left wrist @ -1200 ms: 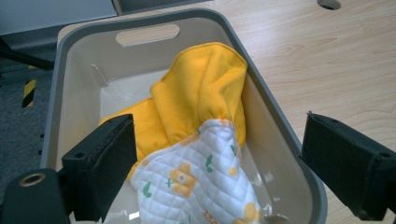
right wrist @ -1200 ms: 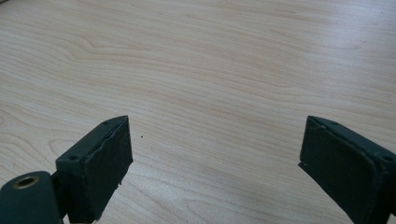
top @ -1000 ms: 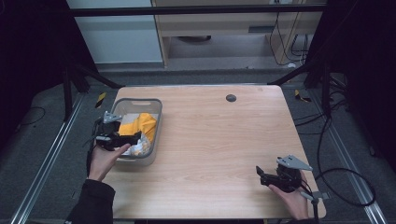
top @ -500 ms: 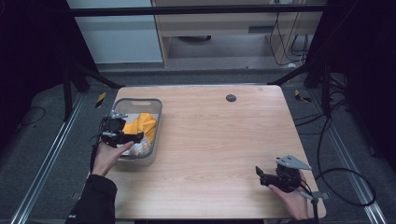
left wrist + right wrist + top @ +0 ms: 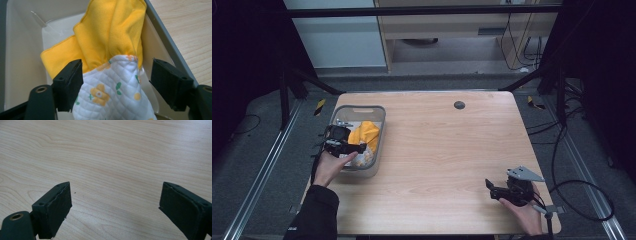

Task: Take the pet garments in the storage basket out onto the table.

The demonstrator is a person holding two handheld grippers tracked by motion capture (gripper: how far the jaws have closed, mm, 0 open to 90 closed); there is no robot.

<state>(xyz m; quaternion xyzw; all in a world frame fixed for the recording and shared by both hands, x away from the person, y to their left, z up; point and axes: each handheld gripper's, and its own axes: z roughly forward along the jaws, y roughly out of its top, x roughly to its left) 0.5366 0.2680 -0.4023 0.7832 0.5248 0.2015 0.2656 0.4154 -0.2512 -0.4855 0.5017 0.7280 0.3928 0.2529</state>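
A yellow cloth [image 5: 110, 35] lies bunched up in a grey bin [image 5: 374, 145] at the left side of the bench [image 5: 447, 150]. Right next to it in the bin is a white quilted cloth with little flowers [image 5: 112, 95], and the two cloths touch. My left tongs [image 5: 116, 85] are down in the bin with the jaws wide apart, one on each side of the flowery cloth. The left jaw looks like it just touches the cloth; the right jaw is clear of it. My left hand [image 5: 332, 167] holds them from the near side of the bin. My right tongs [image 5: 115, 207] are far off, low over the bare wood near the right front corner, jaws wide apart too, with nothing between them. My right hand [image 5: 524, 212] holds them there.
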